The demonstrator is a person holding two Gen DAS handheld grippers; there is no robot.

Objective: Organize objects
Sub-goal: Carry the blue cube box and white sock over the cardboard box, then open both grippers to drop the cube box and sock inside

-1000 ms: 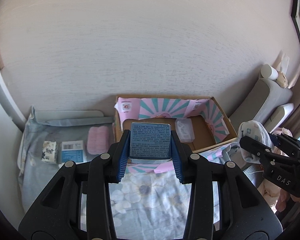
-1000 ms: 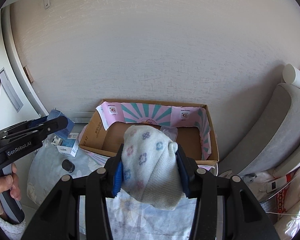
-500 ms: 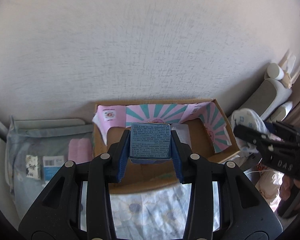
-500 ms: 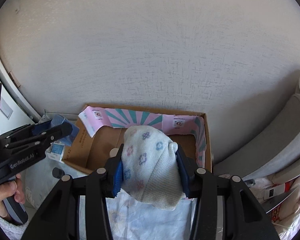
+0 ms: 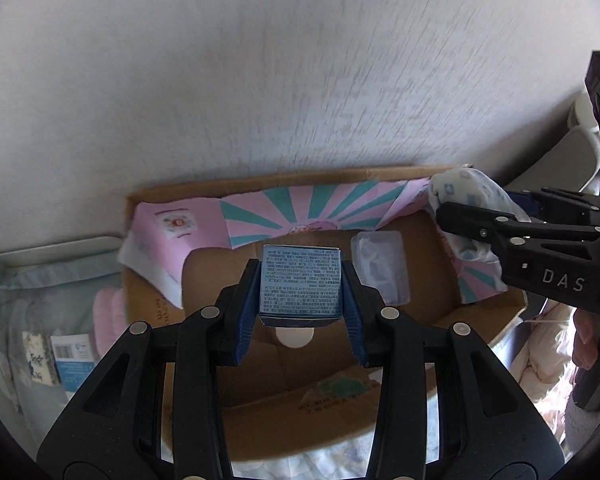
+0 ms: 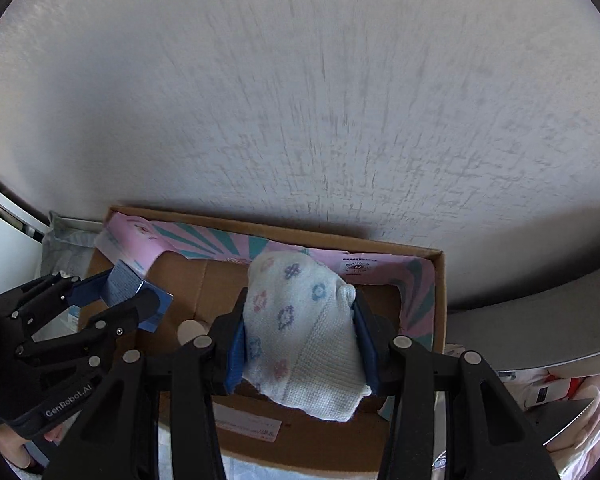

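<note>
My left gripper (image 5: 300, 284) is shut on a small blue printed box (image 5: 301, 280) and holds it over the open cardboard box (image 5: 260, 392). My right gripper (image 6: 300, 320) is shut on a white knitted sock with flower marks (image 6: 300, 332), held above the cardboard box's (image 6: 438, 320) right half. The sock (image 5: 468, 200) and right gripper (image 5: 500, 232) show at the right of the left wrist view. The blue box (image 6: 134, 292) and left gripper (image 6: 112, 304) show at the left of the right wrist view.
The cardboard box has pink and teal flaps (image 5: 312, 208) and stands against a white wall. Inside lie a clear plastic case (image 5: 380, 272) and a round white lid (image 5: 294, 336). Small packets (image 5: 56, 360) lie on grey cloth to the left. Floral bedding is below.
Both grippers have moved forward, from short of the cardboard box to over its inside, still holding the blue box and the sock. The right gripper has drawn closer to the left one.
</note>
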